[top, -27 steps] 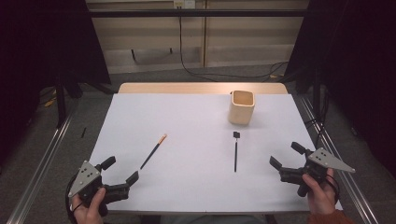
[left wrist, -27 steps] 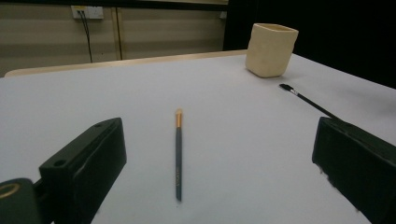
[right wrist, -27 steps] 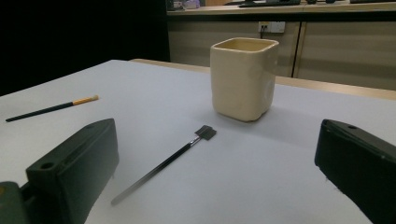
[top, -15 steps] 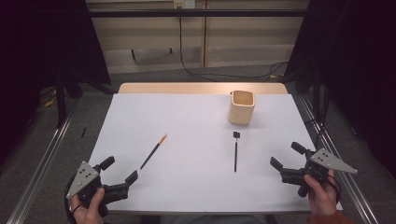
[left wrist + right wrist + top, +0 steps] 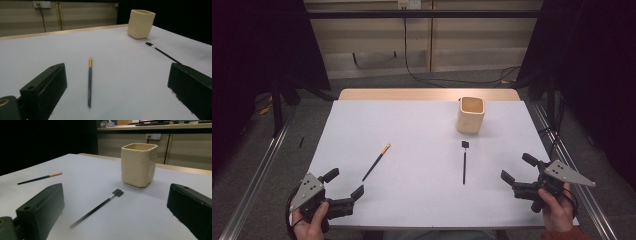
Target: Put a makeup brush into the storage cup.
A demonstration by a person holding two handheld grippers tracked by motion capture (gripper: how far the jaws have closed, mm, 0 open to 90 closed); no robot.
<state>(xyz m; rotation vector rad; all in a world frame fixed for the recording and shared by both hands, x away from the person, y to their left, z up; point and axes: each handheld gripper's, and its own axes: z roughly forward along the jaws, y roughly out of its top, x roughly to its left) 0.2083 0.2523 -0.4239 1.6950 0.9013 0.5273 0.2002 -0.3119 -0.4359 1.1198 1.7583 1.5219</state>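
Orange-tipped brush [image 5: 377, 162] just ahead of left gripper [image 5: 346, 183], black brush [image 5: 464, 162] ahead of right gripper [image 5: 518, 168], jaws apart

place: lab | cues: black curtains [image 5: 597, 75], floor cables [image 5: 432, 80], aluminium rails [image 5: 257, 175]

The right gripper [image 5: 115, 220] holds its two black jaws wide apart, low over the white table [image 5: 155, 220]. Between them a thin black brush [image 5: 96, 210] lies flat, its head toward the cream cup [image 5: 138, 165]. An orange-tipped brush [image 5: 40, 178] lies far left.
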